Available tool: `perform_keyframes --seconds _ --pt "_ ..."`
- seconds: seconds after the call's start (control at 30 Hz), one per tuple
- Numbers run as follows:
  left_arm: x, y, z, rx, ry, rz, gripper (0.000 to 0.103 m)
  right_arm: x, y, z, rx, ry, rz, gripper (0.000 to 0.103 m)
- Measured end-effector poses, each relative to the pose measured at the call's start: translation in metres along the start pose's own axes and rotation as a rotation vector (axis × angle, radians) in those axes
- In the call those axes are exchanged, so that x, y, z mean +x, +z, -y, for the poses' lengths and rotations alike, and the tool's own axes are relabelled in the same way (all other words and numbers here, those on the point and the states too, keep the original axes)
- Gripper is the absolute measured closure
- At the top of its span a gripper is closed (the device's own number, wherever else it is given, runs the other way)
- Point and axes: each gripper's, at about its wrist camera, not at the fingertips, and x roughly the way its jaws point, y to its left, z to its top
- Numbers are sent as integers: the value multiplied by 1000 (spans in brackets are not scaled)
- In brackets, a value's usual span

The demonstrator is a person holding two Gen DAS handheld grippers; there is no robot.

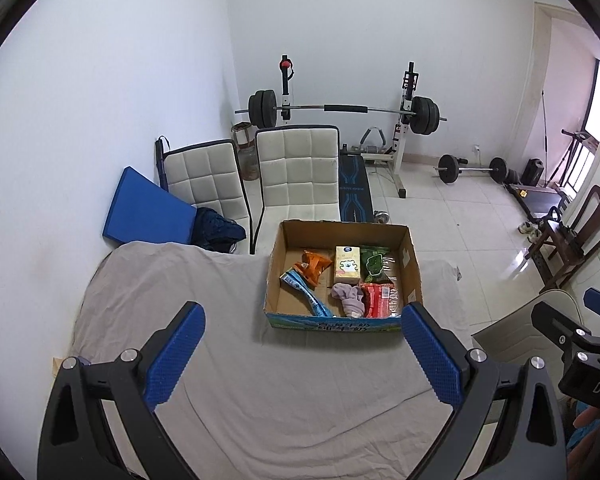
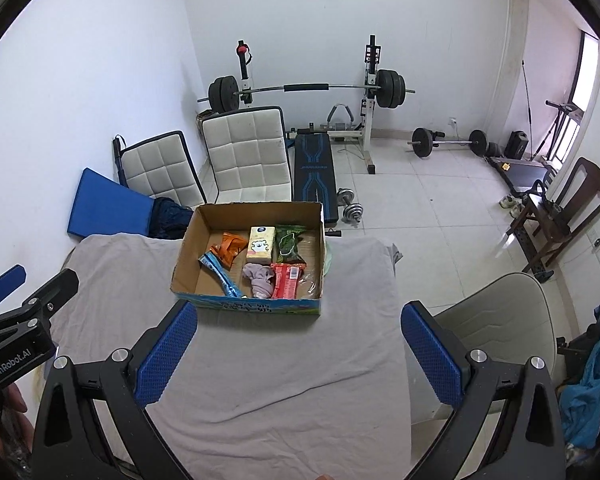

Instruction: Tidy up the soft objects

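grey-sheeted table [image 1: 260, 400] with cardboard box [image 1: 340, 322] in gym room, both tongs [image 1: 300, 356] [image 2: 298, 350] spread, empty

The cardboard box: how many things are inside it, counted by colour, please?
Inside the cardboard box:
Orange: 1, the orange packet
Blue: 1, the blue packet
Yellow: 1, the yellow tissue pack
Green: 1, the green packet
Red: 1, the red packet
Pinkish grey: 1, the bundled cloth
Total: 6
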Motion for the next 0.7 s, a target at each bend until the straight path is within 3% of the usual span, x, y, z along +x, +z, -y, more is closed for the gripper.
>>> perform_keyframes --seconds 0.7 --pt "-1 2 2 0 -3 4 2 -9 6 1 -3 -15 21 0"
